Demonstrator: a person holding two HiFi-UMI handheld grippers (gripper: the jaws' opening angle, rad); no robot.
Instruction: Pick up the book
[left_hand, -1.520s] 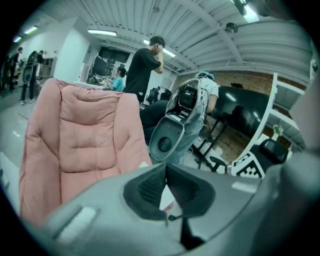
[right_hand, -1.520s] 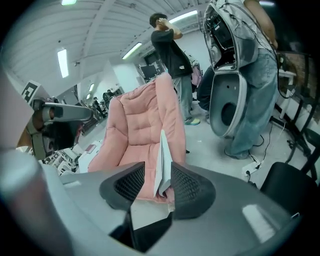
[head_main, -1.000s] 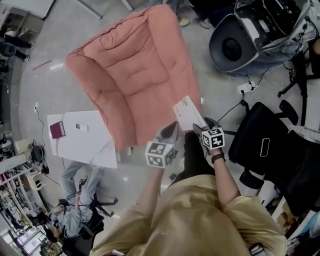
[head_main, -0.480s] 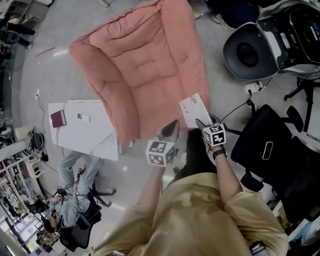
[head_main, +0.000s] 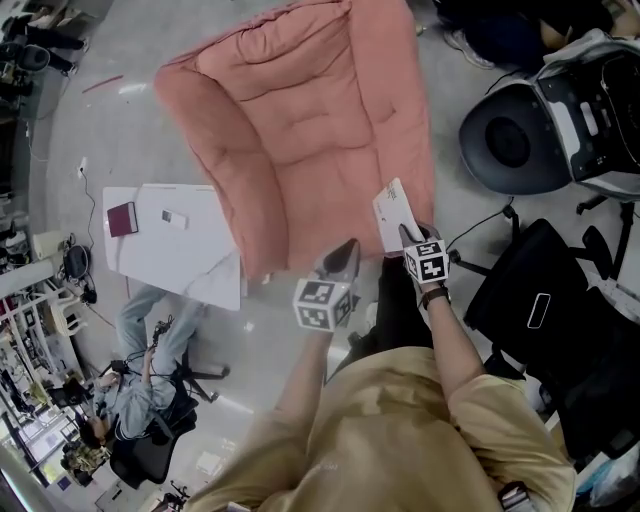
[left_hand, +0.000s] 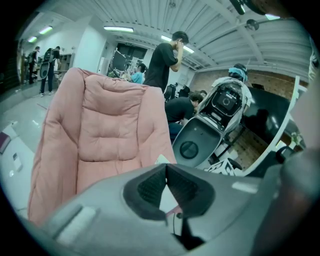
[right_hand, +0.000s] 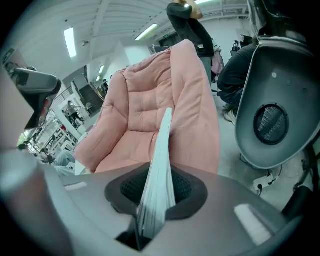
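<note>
A thin white book (head_main: 393, 215) stands almost edge-on above the right arm of the pink cushioned chair (head_main: 300, 120). My right gripper (head_main: 408, 238) holds its near corner. In the right gripper view the book's page edge (right_hand: 160, 170) runs up between the two dark pads, and the jaws are closing onto it. My left gripper (head_main: 345, 255) hovers to the left of the book, near the chair's front edge. Its fingertips meet in the left gripper view (left_hand: 166, 167) with nothing between them.
A white table (head_main: 190, 262) at the left bears a dark red booklet (head_main: 122, 218) and a small white object (head_main: 173, 217). A grey pod-shaped machine (head_main: 520, 140) and a black office chair (head_main: 540, 300) stand at the right. A person (head_main: 140, 400) sits at the lower left.
The book has turned from showing its flat cover to nearly edge-on, and the right jaws have come together on it. Both grippers have drifted slightly toward the chair.
</note>
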